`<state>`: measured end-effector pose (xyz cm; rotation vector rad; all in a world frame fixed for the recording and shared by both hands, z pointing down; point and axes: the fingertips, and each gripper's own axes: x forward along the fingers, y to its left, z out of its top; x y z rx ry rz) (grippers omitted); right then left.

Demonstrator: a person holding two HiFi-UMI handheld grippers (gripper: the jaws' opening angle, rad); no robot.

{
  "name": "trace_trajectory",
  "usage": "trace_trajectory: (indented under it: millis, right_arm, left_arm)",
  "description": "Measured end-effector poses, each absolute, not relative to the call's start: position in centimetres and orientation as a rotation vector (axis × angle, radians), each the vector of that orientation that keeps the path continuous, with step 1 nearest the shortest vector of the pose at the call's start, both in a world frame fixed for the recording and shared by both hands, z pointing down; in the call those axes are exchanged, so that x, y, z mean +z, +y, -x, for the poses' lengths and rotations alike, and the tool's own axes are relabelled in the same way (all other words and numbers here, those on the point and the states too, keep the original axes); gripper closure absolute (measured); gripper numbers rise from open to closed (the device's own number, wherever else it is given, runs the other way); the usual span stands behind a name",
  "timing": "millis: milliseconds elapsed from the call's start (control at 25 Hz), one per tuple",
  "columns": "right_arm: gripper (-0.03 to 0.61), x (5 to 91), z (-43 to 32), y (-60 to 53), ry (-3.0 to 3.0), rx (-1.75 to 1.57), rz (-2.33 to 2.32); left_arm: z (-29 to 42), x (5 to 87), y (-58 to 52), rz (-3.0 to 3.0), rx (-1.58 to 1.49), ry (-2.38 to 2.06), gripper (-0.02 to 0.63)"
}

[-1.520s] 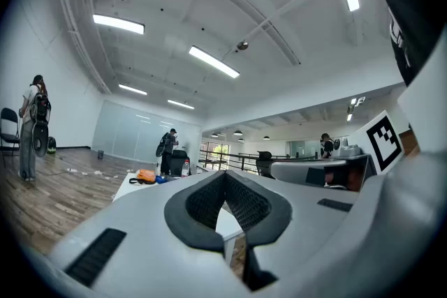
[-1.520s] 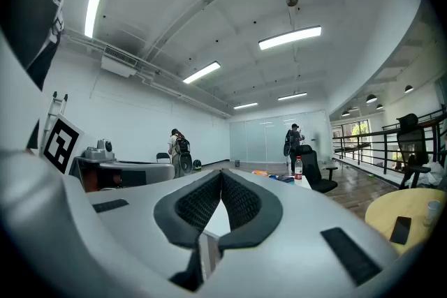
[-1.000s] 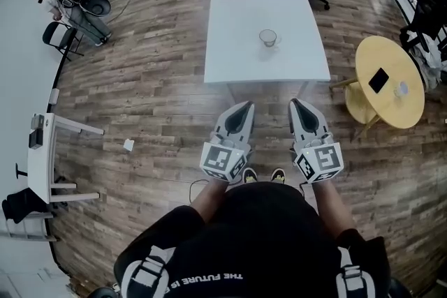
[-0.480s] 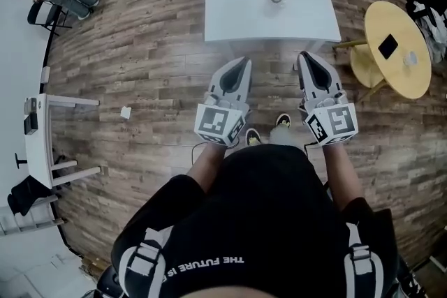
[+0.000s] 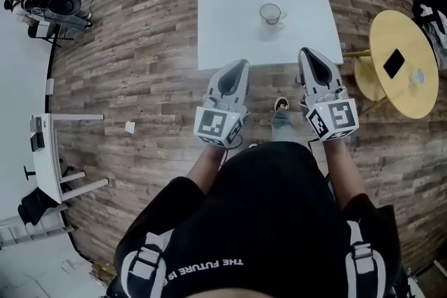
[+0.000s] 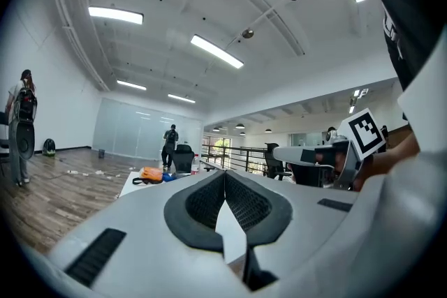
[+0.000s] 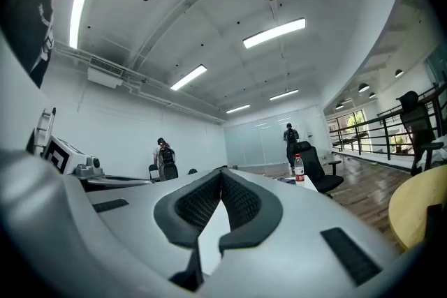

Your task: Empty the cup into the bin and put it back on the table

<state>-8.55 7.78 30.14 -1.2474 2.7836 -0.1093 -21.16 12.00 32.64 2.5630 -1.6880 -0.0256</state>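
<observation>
Head view: my left claw [image 5: 239, 68] and right claw [image 5: 308, 56] point forward side by side, their tips at the near edge of the white table [image 5: 230, 38]. The glass cup [image 5: 270, 12] stands ahead of them on the table, between their lines and nearer the right one. Over the last second the table and cup have drawn closer, so I am still approaching, not grasping.

Left gripper view: the jaws are together with nothing between them.

Right gripper view: the jaws are together and empty too.

The cup is too small for me to judge its contents. No bin shows.
</observation>
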Motion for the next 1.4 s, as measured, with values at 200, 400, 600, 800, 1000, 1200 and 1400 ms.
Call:
trace_trajectory:
  millis: [200, 400, 600, 800, 1000, 1200, 1400]
  right_arm:
    - [0.563, 31.5, 8.4, 0.4, 2.872, -0.106, 1.186]
    - [0.563, 32.7, 8.6, -5.7, 2.903, -0.156, 1.141]
    - [0.563, 34.8, 8.9, -9.7, 2.944, -0.176, 1.115]
    - [0.563, 36.6, 9.7, -12.0, 2.989, -0.172, 1.164]
    - [0.561, 39.1, 10.4, -13.5, 3.055, -0.176, 1.223]
    - [0.554, 41.0, 10.4, -15.0, 3.112, -0.209, 1.281]
    - [0.463, 45.3, 10.8, -16.1, 3.221, -0.238, 1.273]
  left_arm:
    - [20.4, 33.8, 4.6, -2.528, 0.041, -1.716, 0.592]
    - [20.2, 35.3, -1.3, -2.504, 0.104, -1.727, 0.592]
    - [19.5, 37.2, -5.2, -2.51, 0.197, -1.705, 0.592]
    - [19.7, 39.1, -7.5, -2.499, 0.225, -1.623, 0.592]
    - [20.1, 41.3, -8.8, -2.56, 0.284, -1.523, 0.591]
    - [19.9, 43.0, -10.6, -2.596, 0.341, -1.476, 0.387]
    - [19.5, 47.6, -11.9, -2.591, 0.44, -1.385, 0.299]
